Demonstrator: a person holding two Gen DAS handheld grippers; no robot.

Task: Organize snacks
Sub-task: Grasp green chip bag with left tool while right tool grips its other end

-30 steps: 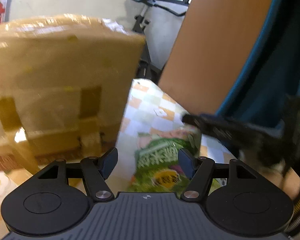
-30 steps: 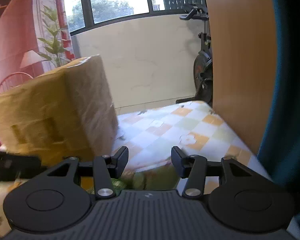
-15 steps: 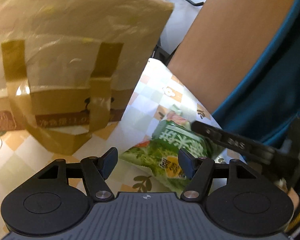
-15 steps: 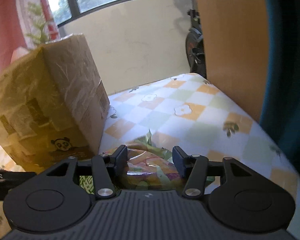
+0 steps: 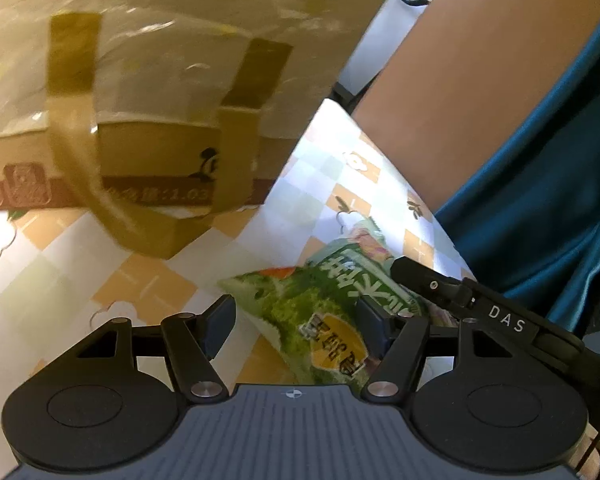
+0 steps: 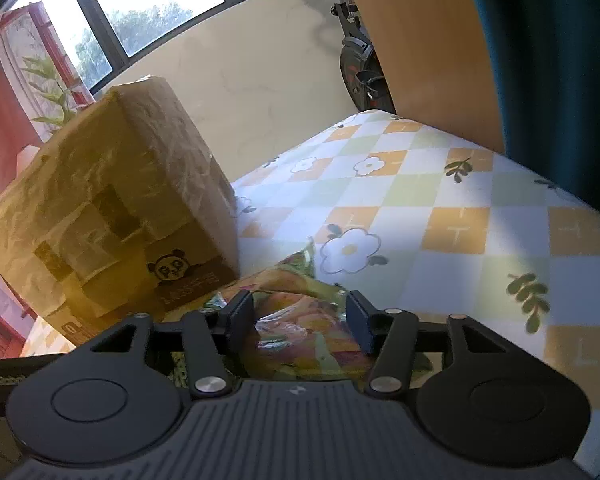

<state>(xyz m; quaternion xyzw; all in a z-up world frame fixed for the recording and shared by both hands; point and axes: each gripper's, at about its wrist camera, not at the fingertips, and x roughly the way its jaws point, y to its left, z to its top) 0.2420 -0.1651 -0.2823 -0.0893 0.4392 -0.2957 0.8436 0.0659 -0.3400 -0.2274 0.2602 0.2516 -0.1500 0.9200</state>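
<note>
A green snack bag (image 5: 324, 312) lies flat on the checkered tablecloth (image 5: 148, 276), right of a tall taped cardboard box (image 5: 148, 92). My left gripper (image 5: 296, 322) is open, low over the bag's near end, the bag between its fingers. My right gripper (image 6: 300, 322) is open, its fingers either side of the bag's crinkled far end (image 6: 300, 328). The right gripper's finger (image 5: 460, 300) shows in the left wrist view at the bag's right edge. The box (image 6: 112, 220) stands left of the bag in the right wrist view.
A wooden panel (image 6: 412, 40) and a teal curtain (image 5: 540, 200) rise along the table's right side. The tablecloth (image 6: 440, 220) runs to its edge near the curtain. An exercise bike (image 6: 356, 52) stands beyond the table by the wall.
Both grippers have dropped and closed in on the snack bag, which now sits between each pair of fingers. The box looms larger in the left wrist view. Jaws stayed open.
</note>
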